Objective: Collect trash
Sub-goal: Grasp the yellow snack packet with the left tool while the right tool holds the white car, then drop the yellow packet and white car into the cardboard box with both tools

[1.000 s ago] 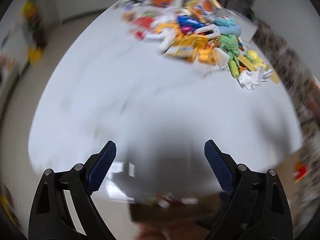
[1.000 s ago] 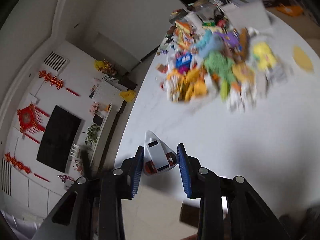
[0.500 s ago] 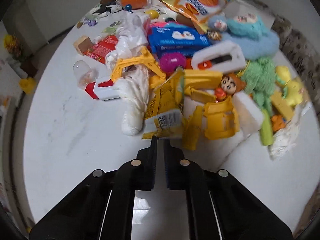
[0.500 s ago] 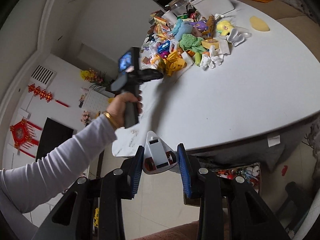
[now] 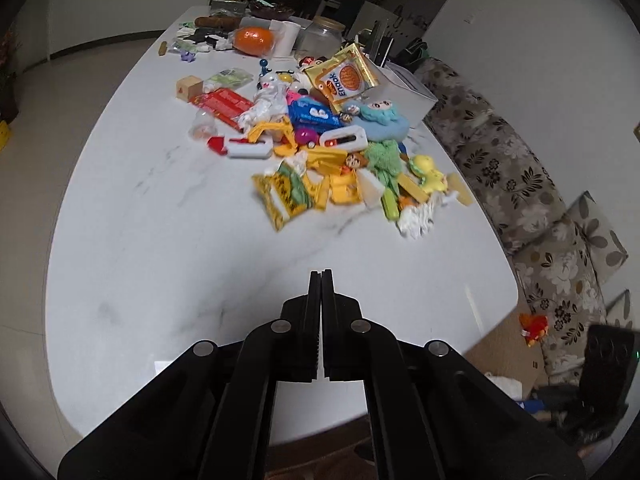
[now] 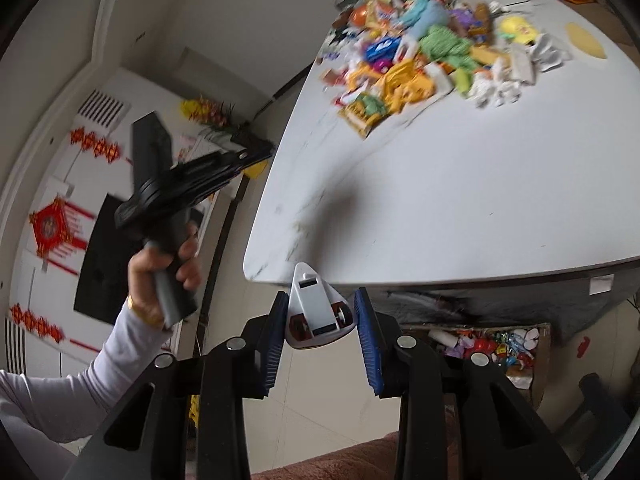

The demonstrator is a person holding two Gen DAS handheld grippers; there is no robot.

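Between the right tool's point(image 6: 322, 322) ribbed blue pads, a wedge-shaped plastic toy point(image 6: 318, 310) is clamped.

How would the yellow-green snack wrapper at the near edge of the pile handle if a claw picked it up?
The yellow-green snack wrapper lies flat and creased, so it is probably thin, floppy film that would droop from a pinch. It looks empty, likely very light. Its glossy surface may slide on the white table if pushed.

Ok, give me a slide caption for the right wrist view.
Right gripper holds a white toy plane off the table's edge.
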